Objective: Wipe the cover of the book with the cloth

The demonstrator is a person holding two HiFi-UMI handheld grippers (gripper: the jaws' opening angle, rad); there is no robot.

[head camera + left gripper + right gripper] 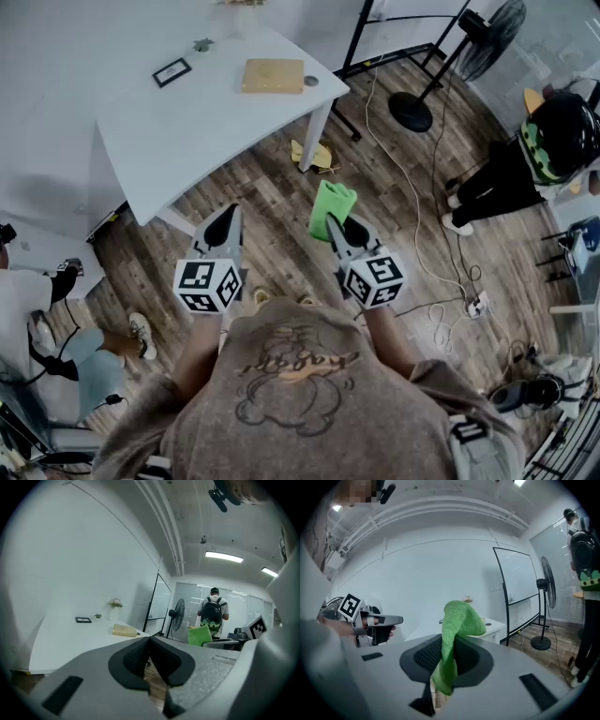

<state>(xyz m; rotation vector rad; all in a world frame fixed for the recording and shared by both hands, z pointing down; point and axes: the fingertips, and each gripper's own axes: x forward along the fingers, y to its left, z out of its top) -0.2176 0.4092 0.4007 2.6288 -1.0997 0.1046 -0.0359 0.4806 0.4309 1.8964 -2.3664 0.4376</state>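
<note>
Status: the wiping has not begun. The cloth is in hand, but no contact with the book has been made, and both tools are held in the air over the wooden floor (281, 202), short of the white tabletop (169, 131).

Left gripper (231, 217): its own view shows the two dark pads pressed together with nothing between them. It is closed and empty, pointing roughly towards the tabletop.

Book (273, 75): a tan, flat volume lying closed near the far right corner of the tabletop, cover up. A small picture frame (172, 72) lies to its left, apart from it. The book is well apart from both sets of fingers; in the left gripper view it sits beyond the closed tips and somewhat to their left.

Cloth (332, 206): green, pinched between the fingers of the right gripper (337, 228). In the right gripper view it stands up out of the clamp and flops over at the top, with a shorter tail hanging below the pads. The grip looks secure.

Outstanding, as judged: carry the cloth forward to the tabletop, lower it onto the cover, and stroke across it. The empty left gripper is free to steady the book.
</note>
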